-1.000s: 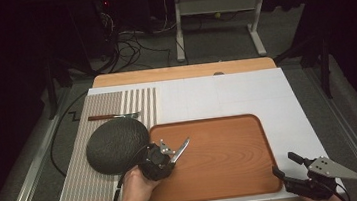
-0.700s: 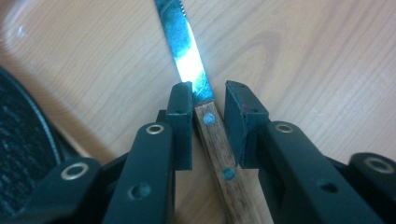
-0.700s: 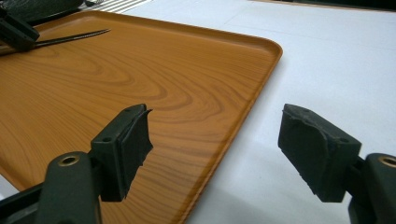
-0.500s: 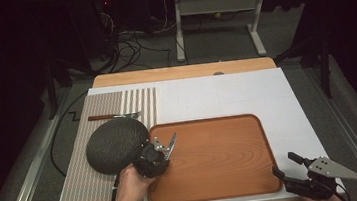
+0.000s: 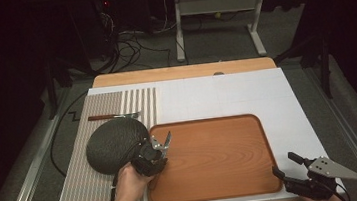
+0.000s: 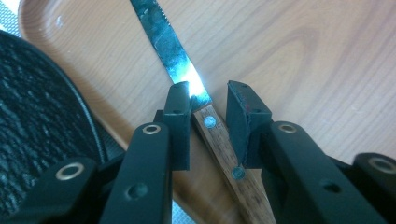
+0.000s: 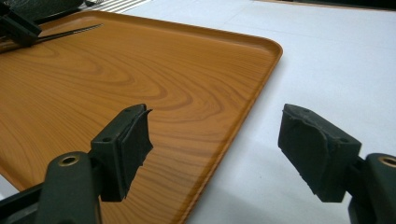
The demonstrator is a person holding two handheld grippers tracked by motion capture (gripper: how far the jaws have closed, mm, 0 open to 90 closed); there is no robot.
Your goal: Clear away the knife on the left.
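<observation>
Black left tongs (image 6: 208, 109), straddling knife (image 6: 205, 122) at the join of blade and wooden handle; one pad against the handle, other pad just clear, opened a little further in the last moment. Knife lying at near-left corner of wooden tray (image 5: 231, 140), blade aimed across tray. Dark domed lid (image 5: 115, 143) just left of tray, on striped mat (image 5: 84, 181). Right tongs (image 5: 289, 167) spread wide, gripping nothing, off tray's near-right corner over white desk (image 5: 226, 93). Second knife (image 5: 113, 116) beyond lid, well apart from tray.
</observation>
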